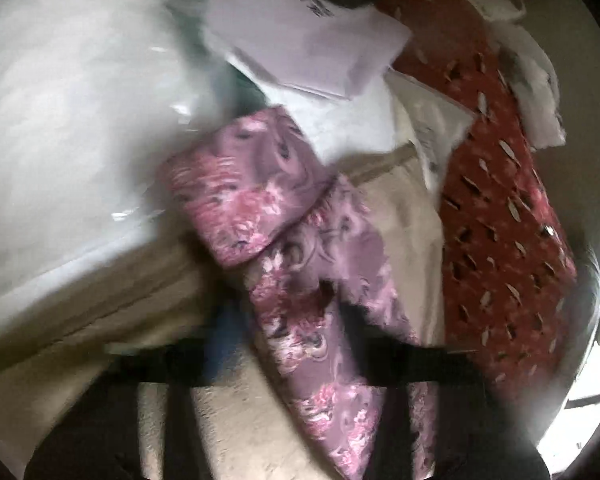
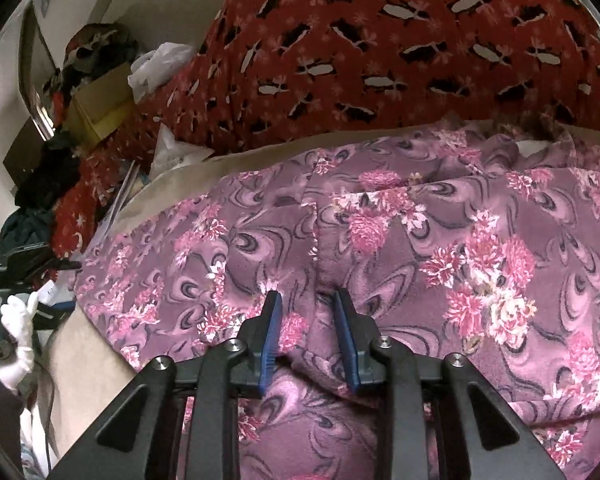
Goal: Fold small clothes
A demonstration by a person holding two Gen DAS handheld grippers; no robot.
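Observation:
A purple cloth with pink flowers (image 2: 440,240) lies spread over a beige sheet (image 2: 204,168) and fills most of the right wrist view. My right gripper (image 2: 307,294) points down into it, and its blue pads (image 2: 274,320) pinch a raised fold of the fabric. The left wrist view is blurred. There a long strip of the same floral cloth (image 1: 300,248) runs from the middle down over my left gripper (image 1: 324,292), hiding its fingertips. The strip hangs from the shut jaws.
A red patterned blanket (image 2: 380,40) (image 1: 500,220) borders the sheet. A large white plastic bag (image 1: 60,120) and white paper packets (image 1: 300,32) lie beside the cloth. A cardboard box (image 2: 100,104) and dark clothes are piled at the left. A white-gloved hand (image 2: 16,332) shows at the left edge.

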